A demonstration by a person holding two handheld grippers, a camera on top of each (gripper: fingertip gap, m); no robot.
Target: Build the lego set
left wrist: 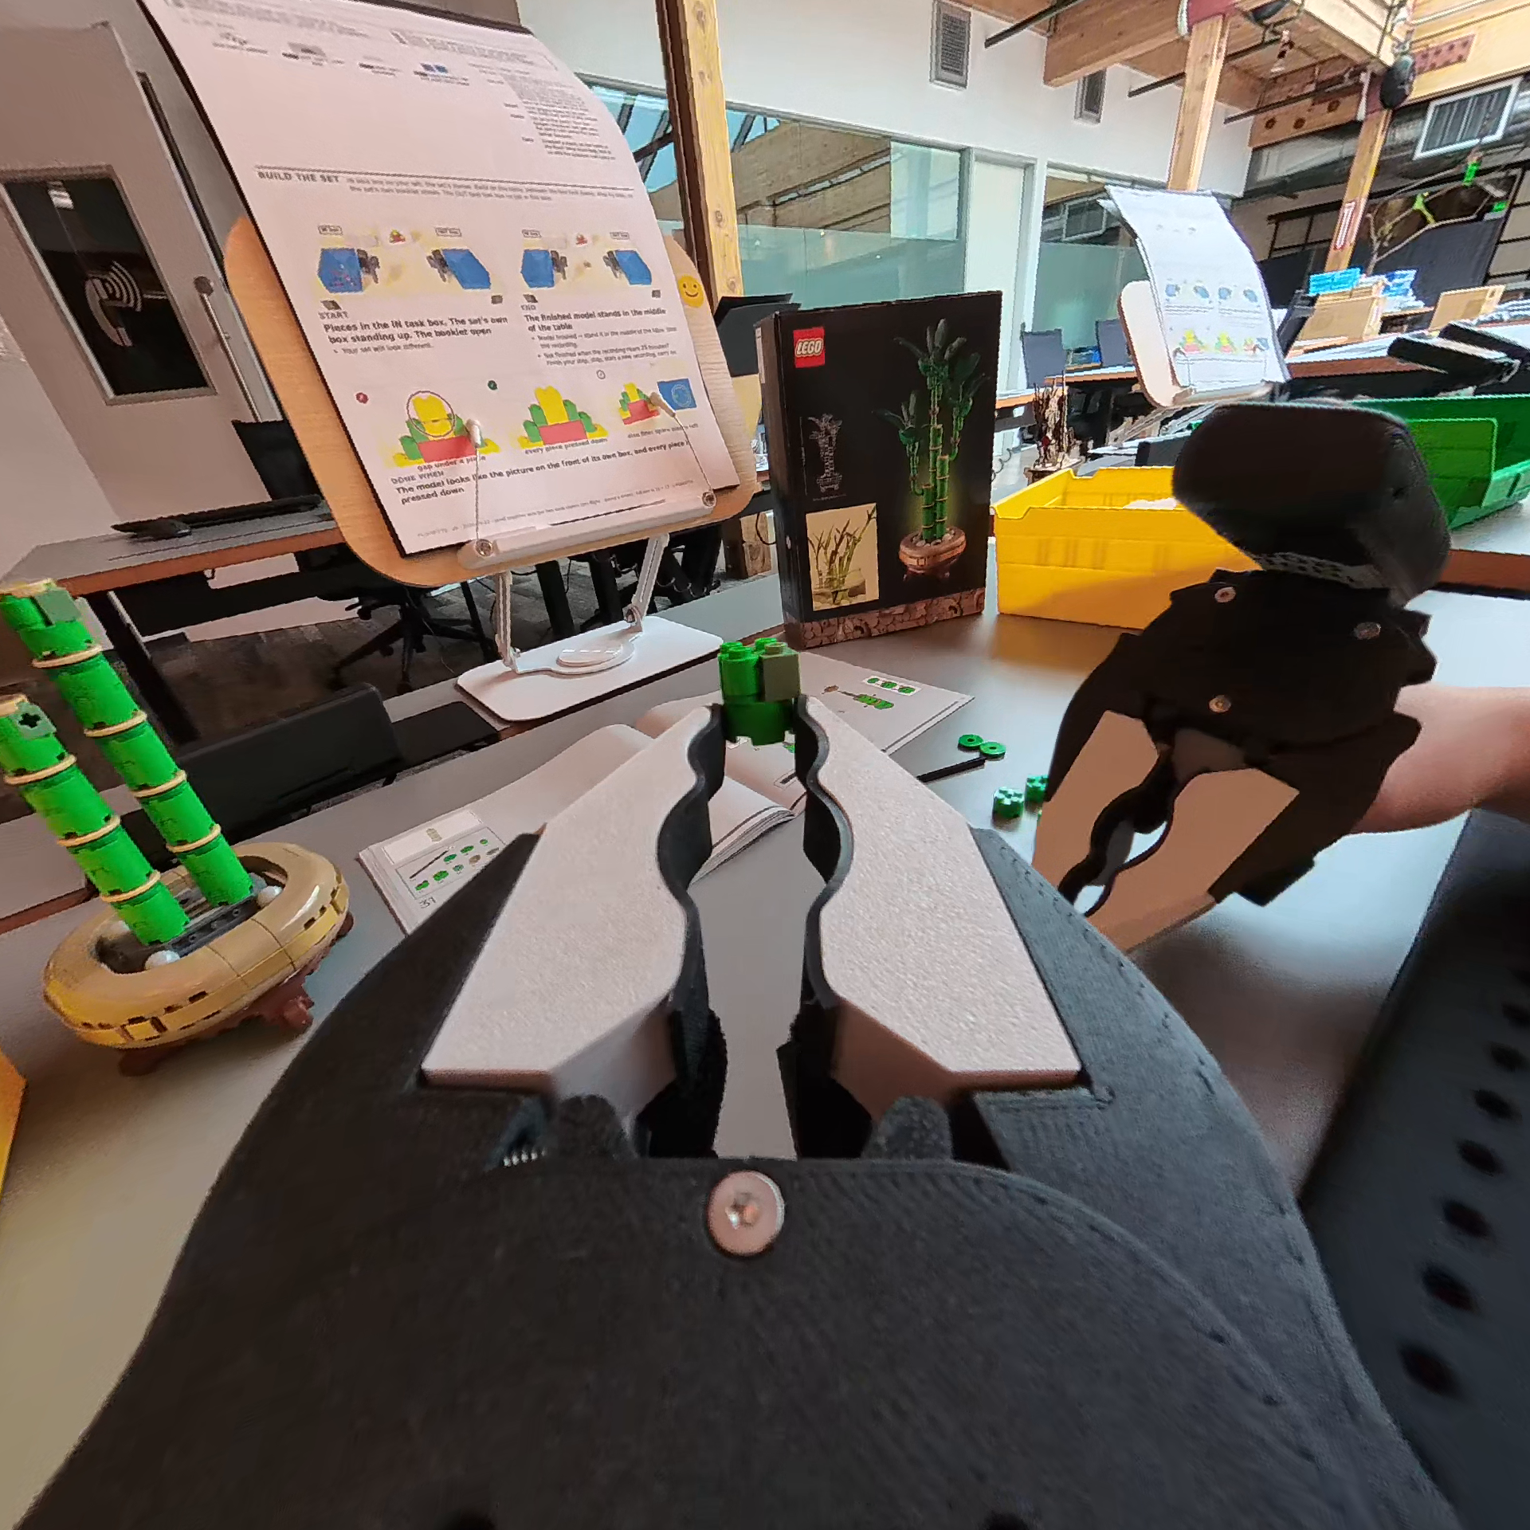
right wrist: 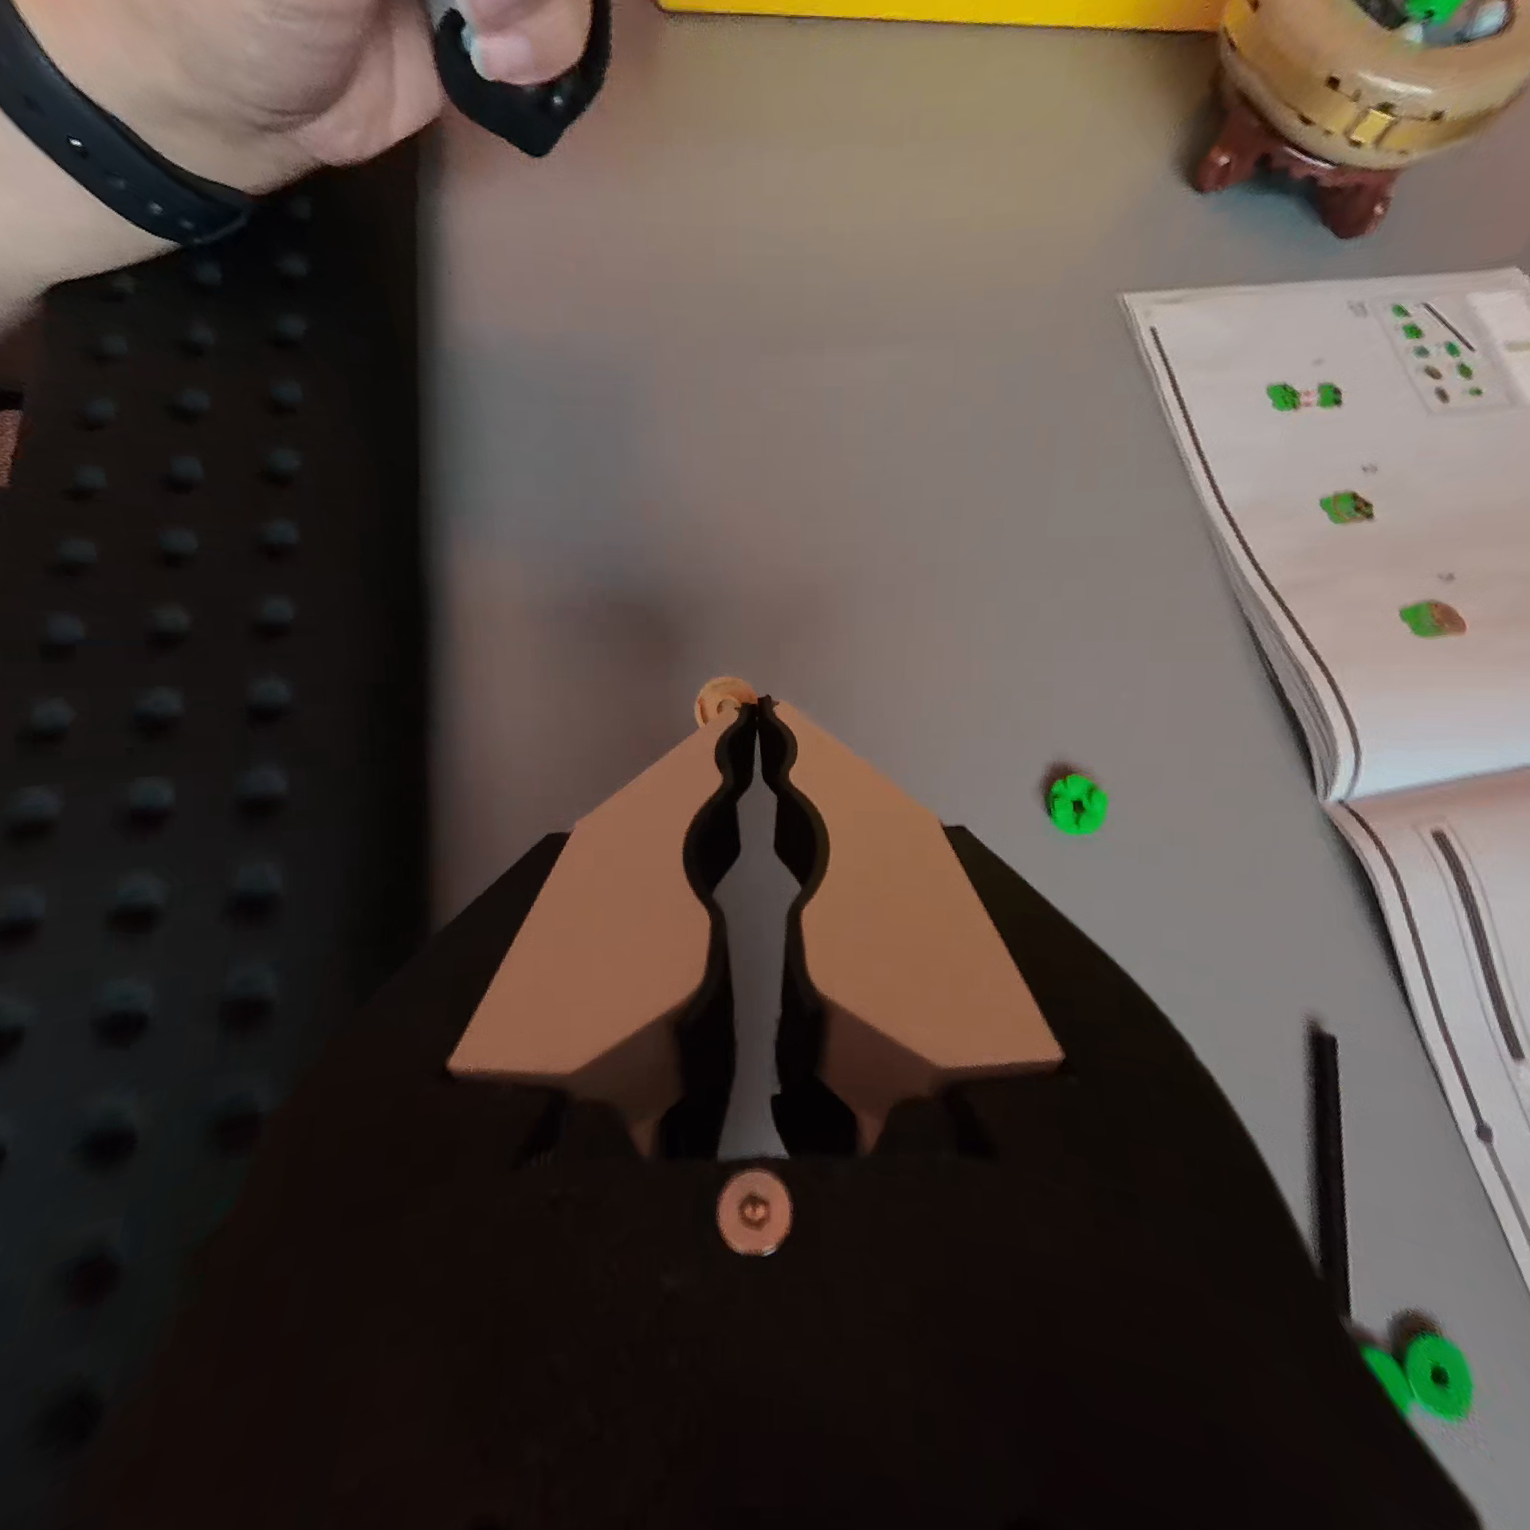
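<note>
Left wrist view, centre: the left gripper is closed on a green stack of round bricks with one olive brick at its top right, held above the open booklet. Lower left of the frame: the partly built model, a tan pot on brown feet on the grey table, carries two green stalks that lean toward the upper left. Upper left: a sheet on a white stand. Upper centre: the set's box stands upright behind the booklet. Right of the box, a yellow bin rests on the table. Right of the frame: the right gripper points down at the table, with a forearm behind it. Two green discs and small green bricks lie between the booklet and that gripper. A black studded mat fills the lower right.

Right wrist view, centre: the right gripper has its tips pinched together on a small tan ring above the table. Whether the ring touches the table cannot be told. A green round brick lies to the right, near the booklet. A black rod and the green discs sit at lower right. A hand with a black wristband shows at upper left, above the mat.
</note>
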